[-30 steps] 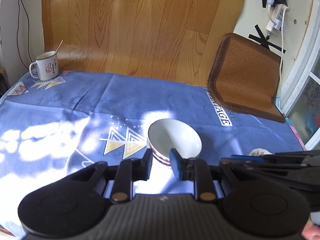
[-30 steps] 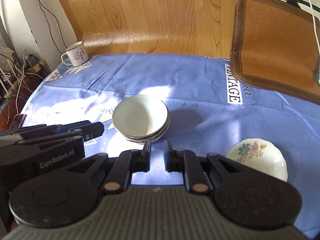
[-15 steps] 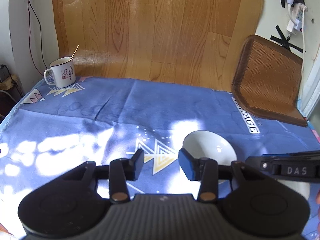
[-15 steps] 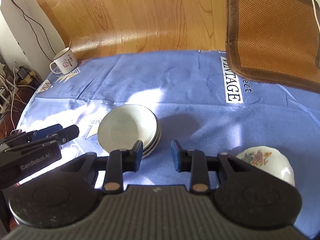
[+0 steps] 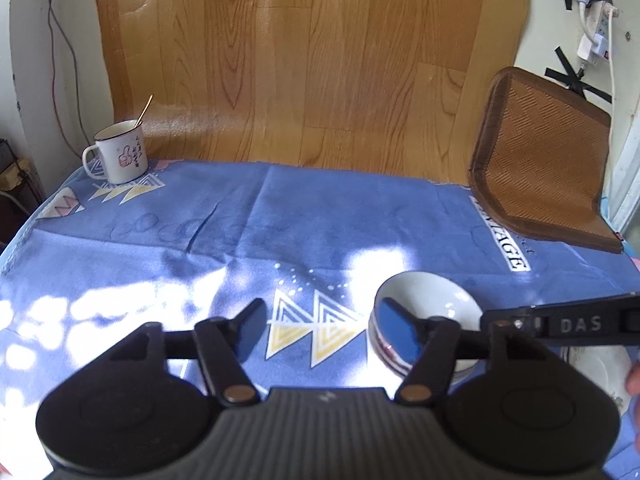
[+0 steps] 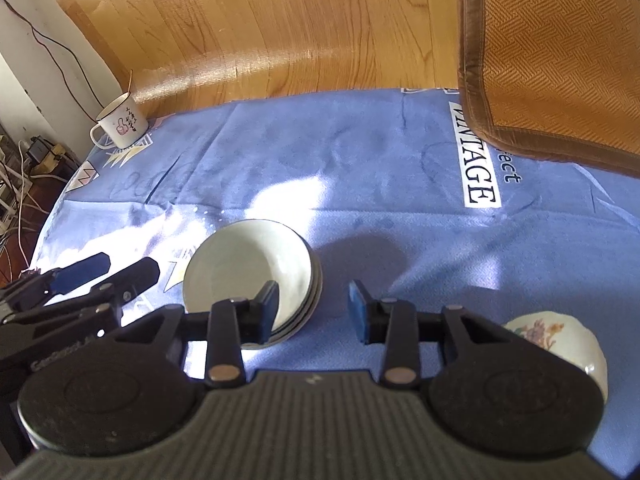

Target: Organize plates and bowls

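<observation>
A stack of white bowls [image 6: 252, 264] stands on the blue cloth; in the left wrist view the stack [image 5: 428, 304] lies just behind my left gripper's right finger. My left gripper [image 5: 324, 332] is open and empty, to the left of the stack. My right gripper [image 6: 314, 308] is open and empty, above the cloth just right of the stack, its left finger in front of the bowls' rim. A floral plate [image 6: 560, 340] lies at the lower right, partly hidden behind the right gripper; it shows faintly in the left wrist view [image 5: 604, 372].
A white enamel mug [image 5: 118, 152] with a spoon stands at the cloth's far left corner, also in the right wrist view [image 6: 120, 122]. A brown woven mat [image 5: 540, 152] leans at the far right. A wood-pattern sheet [image 5: 312, 60] backs the table. Cables hang off the left edge.
Both grippers have opened wide. The left gripper has let go of the bowl's rim and moved left and back; the right gripper has drawn in beside the stack.
</observation>
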The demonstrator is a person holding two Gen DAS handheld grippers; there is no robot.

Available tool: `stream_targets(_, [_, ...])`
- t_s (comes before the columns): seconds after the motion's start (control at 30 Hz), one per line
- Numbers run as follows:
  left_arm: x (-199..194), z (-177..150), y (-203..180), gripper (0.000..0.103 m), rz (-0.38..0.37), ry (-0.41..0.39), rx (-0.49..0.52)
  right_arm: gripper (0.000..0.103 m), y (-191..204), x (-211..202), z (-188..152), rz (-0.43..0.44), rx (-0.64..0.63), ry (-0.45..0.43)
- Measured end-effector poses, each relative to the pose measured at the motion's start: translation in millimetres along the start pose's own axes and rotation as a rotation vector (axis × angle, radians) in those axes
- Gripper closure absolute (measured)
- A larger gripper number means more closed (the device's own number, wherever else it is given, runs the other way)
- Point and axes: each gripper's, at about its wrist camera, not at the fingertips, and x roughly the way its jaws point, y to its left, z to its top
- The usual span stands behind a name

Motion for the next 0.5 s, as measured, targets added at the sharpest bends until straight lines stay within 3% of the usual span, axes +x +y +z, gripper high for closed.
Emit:
stream_targets(0.07, [-1.4,1.9,-3.5,0.011,-0.014,-0.021,0.020,0.061,-1.9,3.5,2.6,0.003,0.005,0.007])
stream_targets(0.33, [22.0,7.9,-5.6,0.015,-0.078,0.039,-0.012,0.061,-9.8,20.9,10.6,0.015,0.026,0.048])
stream_targets(0.43, [33.4,4.5,-2.6,0.027,-0.118,0.089,-0.040,0.061,-14.1,26.9,13.8,0.016,0.031,0.059])
stream_targets(0.5, [42.8,1.5,0.9,0.045,-0.150,0.132,-0.071,0.061,-15.8,32.2,15.4,0.019,0.035,0.071])
